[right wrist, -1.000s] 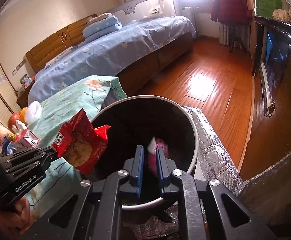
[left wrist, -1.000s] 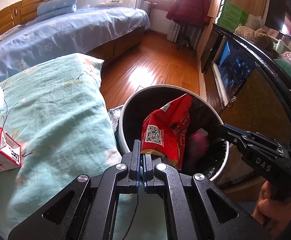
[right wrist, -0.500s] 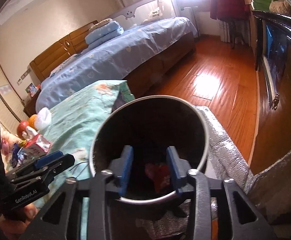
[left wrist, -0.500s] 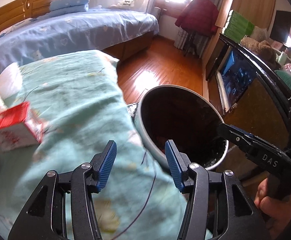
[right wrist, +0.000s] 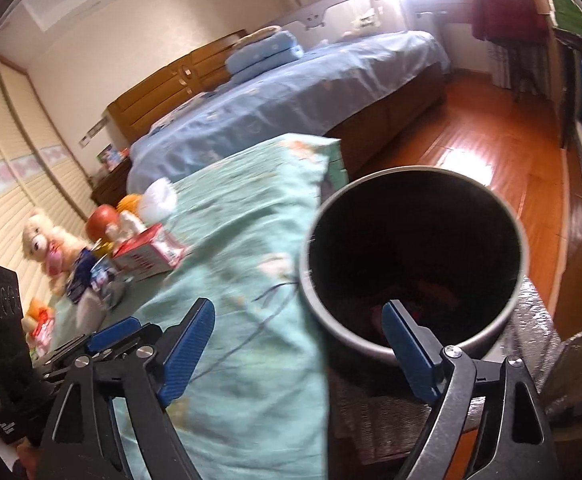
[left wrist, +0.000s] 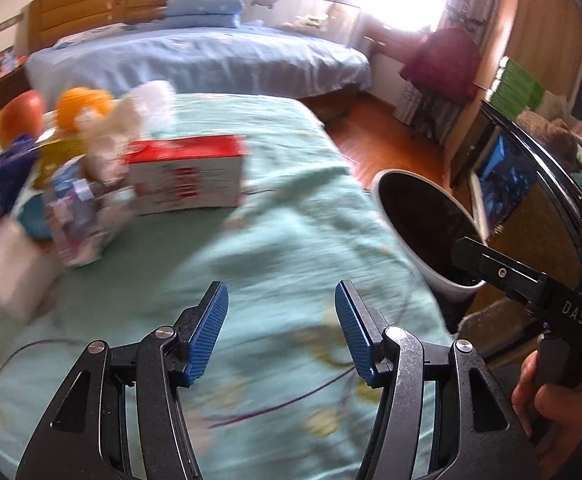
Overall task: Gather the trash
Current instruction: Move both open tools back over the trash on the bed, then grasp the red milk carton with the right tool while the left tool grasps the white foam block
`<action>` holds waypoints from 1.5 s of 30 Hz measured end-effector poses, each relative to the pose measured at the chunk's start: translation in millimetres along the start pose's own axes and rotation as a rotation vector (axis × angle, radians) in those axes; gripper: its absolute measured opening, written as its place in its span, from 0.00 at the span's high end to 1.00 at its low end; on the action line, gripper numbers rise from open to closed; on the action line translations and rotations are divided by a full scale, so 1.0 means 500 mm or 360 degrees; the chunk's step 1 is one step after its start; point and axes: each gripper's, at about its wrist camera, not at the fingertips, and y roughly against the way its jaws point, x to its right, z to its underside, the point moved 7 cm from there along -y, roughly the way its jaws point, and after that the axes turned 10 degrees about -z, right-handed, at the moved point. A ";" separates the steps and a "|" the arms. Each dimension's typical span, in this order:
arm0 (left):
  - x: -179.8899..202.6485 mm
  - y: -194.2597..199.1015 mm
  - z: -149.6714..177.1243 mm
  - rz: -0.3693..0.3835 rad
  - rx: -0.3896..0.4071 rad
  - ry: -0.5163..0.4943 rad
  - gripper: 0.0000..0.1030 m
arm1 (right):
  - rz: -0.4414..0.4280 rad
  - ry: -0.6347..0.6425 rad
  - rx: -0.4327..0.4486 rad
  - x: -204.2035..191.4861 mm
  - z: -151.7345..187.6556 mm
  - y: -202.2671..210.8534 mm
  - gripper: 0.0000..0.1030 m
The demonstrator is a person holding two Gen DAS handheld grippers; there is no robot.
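The left gripper [left wrist: 281,330] hangs over the green cloth [left wrist: 291,248]; its jaws have just been opening, with nothing between them. The right gripper [right wrist: 297,344] is near the rim of the trash bin [right wrist: 519,240], its jaws also just opening and empty. Red wrappers [right wrist: 435,296] lie inside the bin. A red-and-white carton [left wrist: 187,176] lies far left on the cloth.
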 end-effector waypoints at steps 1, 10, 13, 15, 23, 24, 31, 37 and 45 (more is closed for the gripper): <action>-0.012 0.003 0.002 -0.0008 -0.0002 0.0019 0.45 | -0.0019 0.0017 -0.0013 -0.014 0.004 -0.008 0.14; -0.175 0.036 0.027 -0.0152 0.0019 0.0276 0.38 | -0.0127 0.0104 -0.0106 -0.095 0.025 -0.068 0.10; -0.214 0.039 0.036 -0.0193 0.0021 0.0333 0.37 | -0.0147 0.0135 -0.0138 -0.118 0.028 -0.088 0.09; -0.230 0.038 0.040 -0.0214 0.0017 0.0362 0.37 | -0.0166 0.0162 -0.0157 -0.133 0.028 -0.099 0.09; -0.283 0.034 0.042 -0.0292 0.0002 0.0430 0.36 | -0.0204 0.0279 -0.0216 -0.176 0.018 -0.141 0.08; -0.289 0.033 0.039 -0.0304 0.0000 0.0436 0.35 | -0.0208 0.0292 -0.0222 -0.179 0.016 -0.147 0.07; -0.316 0.016 0.016 -0.0352 -0.0018 0.0482 0.25 | -0.0251 0.0431 -0.0305 -0.201 -0.008 -0.200 0.07; -0.329 -0.015 0.003 -0.0413 -0.0075 0.0507 0.23 | -0.0312 0.0533 -0.0405 -0.222 -0.019 -0.257 0.07; -0.344 -0.041 -0.003 -0.0508 -0.0110 0.0539 0.22 | -0.0348 0.0647 -0.0501 -0.252 -0.037 -0.327 0.07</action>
